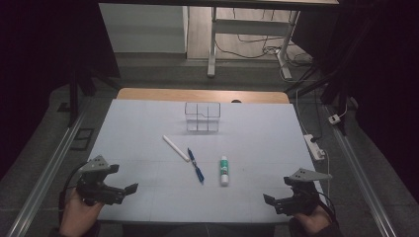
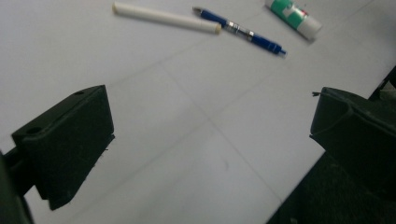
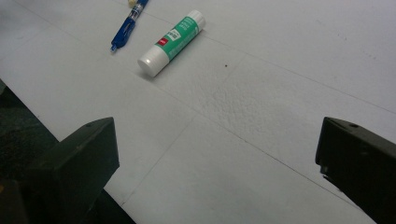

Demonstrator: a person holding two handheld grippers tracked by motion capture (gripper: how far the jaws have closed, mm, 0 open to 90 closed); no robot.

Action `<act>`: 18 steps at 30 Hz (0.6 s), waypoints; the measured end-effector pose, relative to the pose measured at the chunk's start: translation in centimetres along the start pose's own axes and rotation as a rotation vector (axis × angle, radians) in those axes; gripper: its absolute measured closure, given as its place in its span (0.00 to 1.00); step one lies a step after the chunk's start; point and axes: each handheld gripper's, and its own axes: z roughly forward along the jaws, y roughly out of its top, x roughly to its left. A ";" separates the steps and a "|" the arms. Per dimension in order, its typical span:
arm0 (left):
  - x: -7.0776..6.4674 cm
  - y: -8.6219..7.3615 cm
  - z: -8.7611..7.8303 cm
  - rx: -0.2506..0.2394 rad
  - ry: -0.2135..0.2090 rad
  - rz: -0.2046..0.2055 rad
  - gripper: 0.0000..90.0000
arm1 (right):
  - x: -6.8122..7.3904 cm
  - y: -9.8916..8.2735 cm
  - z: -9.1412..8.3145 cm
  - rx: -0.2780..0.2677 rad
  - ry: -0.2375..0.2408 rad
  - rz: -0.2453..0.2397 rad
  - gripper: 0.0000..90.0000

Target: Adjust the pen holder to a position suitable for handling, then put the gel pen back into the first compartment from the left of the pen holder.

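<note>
**Worktop inventory: three writing items, one organiser, two hand-held grippers**

1. My left hand-held gripper [image 1: 123,178]: at the near left corner of the worktop [image 1: 148,118], jaws spread wide, nothing between them. In the left gripper view the bare white surface lies between the two black jaws.
2. My right hand-held gripper [image 1: 277,191]: at the near right corner, jaws likewise wide apart and holding nothing.
3. White pen [image 1: 176,148]: lying flat, centre of the worktop, slanting from far left to near right. Nearest item to my left hand-held gripper, though well apart from it.
4. Blue pen [image 1: 195,165]: flat, just right of the white pen, its far end close beside the white pen's near end.
5. Glue stick [image 1: 224,170]: green and white, lying flat, right of the blue pen, apart from it.
6. Clear organiser [image 1: 202,117]: upright, with compartments, beyond the pens.
</note>
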 end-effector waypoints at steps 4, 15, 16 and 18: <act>0.0 -1.3 -0.5 0.008 -0.001 -0.023 0.00 | 0.0 0.0 0.0 0.000 0.000 0.000 0.00; 0.0 -2.3 -1.1 0.000 0.003 -0.037 0.00 | 0.2 0.4 -0.4 -0.035 -0.010 0.001 0.00; 0.0 -2.3 -1.1 0.002 0.003 -0.038 0.00 | 0.3 0.6 -0.4 -0.038 -0.010 -0.002 0.00; 0.0 -2.3 -1.1 0.006 0.004 -0.038 0.00 | 0.6 0.9 -0.3 -0.038 -0.010 -0.023 0.00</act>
